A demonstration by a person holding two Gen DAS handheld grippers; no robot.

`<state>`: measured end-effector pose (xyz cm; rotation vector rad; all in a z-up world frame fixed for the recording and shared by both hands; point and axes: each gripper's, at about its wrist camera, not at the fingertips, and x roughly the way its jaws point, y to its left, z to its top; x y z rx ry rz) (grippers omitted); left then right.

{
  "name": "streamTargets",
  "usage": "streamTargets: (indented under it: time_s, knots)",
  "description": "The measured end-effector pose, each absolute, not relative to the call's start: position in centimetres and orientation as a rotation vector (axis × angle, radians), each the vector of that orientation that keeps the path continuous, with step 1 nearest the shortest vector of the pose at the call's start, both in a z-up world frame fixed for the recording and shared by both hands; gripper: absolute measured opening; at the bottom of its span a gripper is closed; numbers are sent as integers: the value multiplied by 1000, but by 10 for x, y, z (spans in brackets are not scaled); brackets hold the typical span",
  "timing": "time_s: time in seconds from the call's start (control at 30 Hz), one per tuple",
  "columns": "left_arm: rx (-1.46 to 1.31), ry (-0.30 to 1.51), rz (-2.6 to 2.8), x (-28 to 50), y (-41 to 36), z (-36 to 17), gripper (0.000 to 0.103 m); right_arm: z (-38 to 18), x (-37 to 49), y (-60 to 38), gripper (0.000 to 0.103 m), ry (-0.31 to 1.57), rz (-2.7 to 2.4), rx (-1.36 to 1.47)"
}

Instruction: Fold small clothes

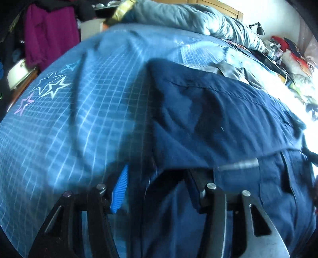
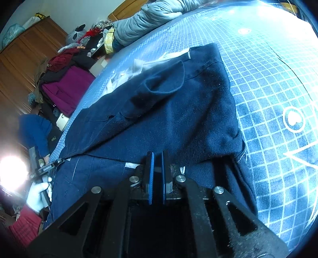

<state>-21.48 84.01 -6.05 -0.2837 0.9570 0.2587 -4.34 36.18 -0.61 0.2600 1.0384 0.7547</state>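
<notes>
1. Covering nearly all of both views, a blue grid-printed bedsheet [image 1: 79, 123] with star outlines at 9 o'clock in the left wrist view lies over the bed.
2. A grey duvet [image 1: 188, 17] is bunched at 12 o'clock along the far edge of the sheet.
3. A navy garment [image 2: 178, 111], the piece being folded, lies on the sheet at the middle of the right wrist view, its upper layer doubled over a lower layer that runs toward 6 o'clock; pale lining shows at its far edge near 11 o'clock.
4. A magenta cloth [image 2: 67, 89] is heaped with other clothes at 9 o'clock, beside a wooden wardrobe [image 2: 23, 59].
5. The right gripper [image 2: 157, 174] has its blue pads pressed nearly together on the near edge of the navy garment.
6. The left gripper [image 1: 159, 186] sits at the fold's edge with fabric draped over one finger; the view is blurred, so I cannot tell its grip.
7. A white-gloved hand [image 2: 38, 195] at 8 o'clock holds a dark handle.
</notes>
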Motion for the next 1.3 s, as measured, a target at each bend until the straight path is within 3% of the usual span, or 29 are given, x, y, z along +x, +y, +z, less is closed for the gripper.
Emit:
streamTargets:
  time_s: [0.1,0.13,0.2,0.23,0.43,0.5,0.57,0.63,0.67,0.7,1.13,1.2,1.23,1.3]
  knots:
    - [-396,894,311,-218,865,-59,56,0,-46,362,12,1036,740,243]
    - [-481,854,306,-226,878,-61,62,4,-48,361,16,1038,731,240]
    - [-573,809,278,-239,889,-66,62,14,-53,359,41,1018,735,245]
    - [-556,816,276,-238,887,-67,60,21,-55,359,44,996,737,239]
    - [-544,831,265,-225,885,-68,61,42,-29,359,52,936,753,373]
    - [-536,831,268,-227,883,-69,61,42,-11,363,64,957,759,463]
    - [-523,837,272,-225,882,-68,61,32,10,374,66,1017,772,517]
    - [-521,839,272,-224,881,-68,62,19,27,388,60,1070,753,498]
    - [-522,838,271,-225,882,-68,62,14,31,393,23,1091,744,484]
    - [-524,836,270,-225,882,-68,62,9,32,396,3,1115,753,473]
    - [-587,786,326,-248,884,-64,65,-22,7,380,0,1085,794,435]
    - [-577,787,368,-261,876,-60,62,-25,7,379,0,1082,800,448]
    - [-564,783,403,-269,872,-56,55,-25,7,379,0,1080,802,448]
    - [-490,725,478,-287,857,-34,55,-27,8,378,0,1078,809,456]
